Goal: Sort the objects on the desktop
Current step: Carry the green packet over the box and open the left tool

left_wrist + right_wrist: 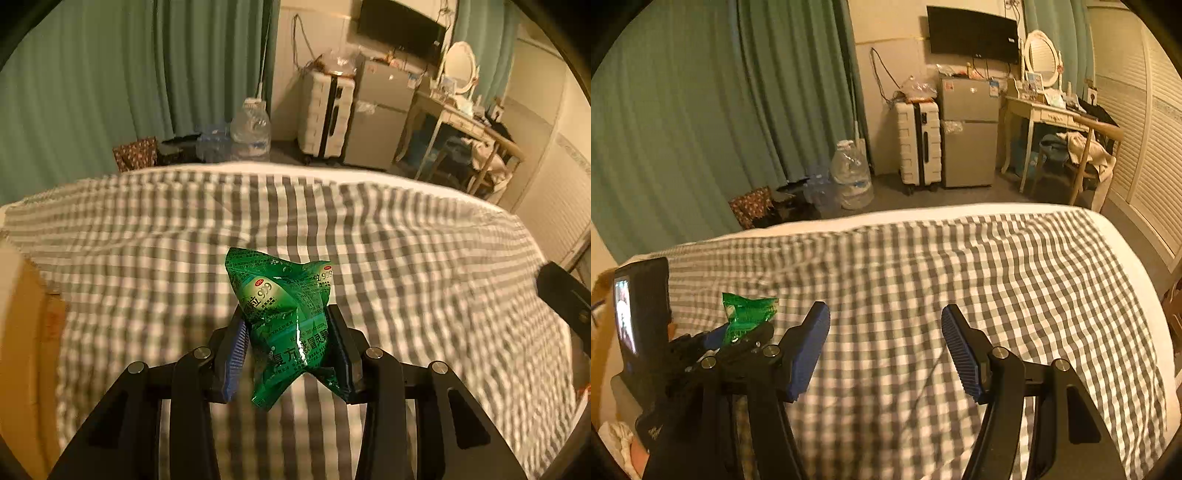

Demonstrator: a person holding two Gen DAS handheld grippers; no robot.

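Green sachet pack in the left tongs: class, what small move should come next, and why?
Probably carry the green sachet pack toward the cardboard box at the left edge. The left tongs already pinch and crumple it above the checked bedspread, while the right tongs stand open and empty.

The packet [286, 325] sits between the two fingers of the left tool [291, 347], above the bed [406, 258]. The right tool [886, 347] lies to its right. Beyond the bed's far edge stand water bottles [849, 173], a suitcase [918, 142] and, right of it, a fridge [967, 129].
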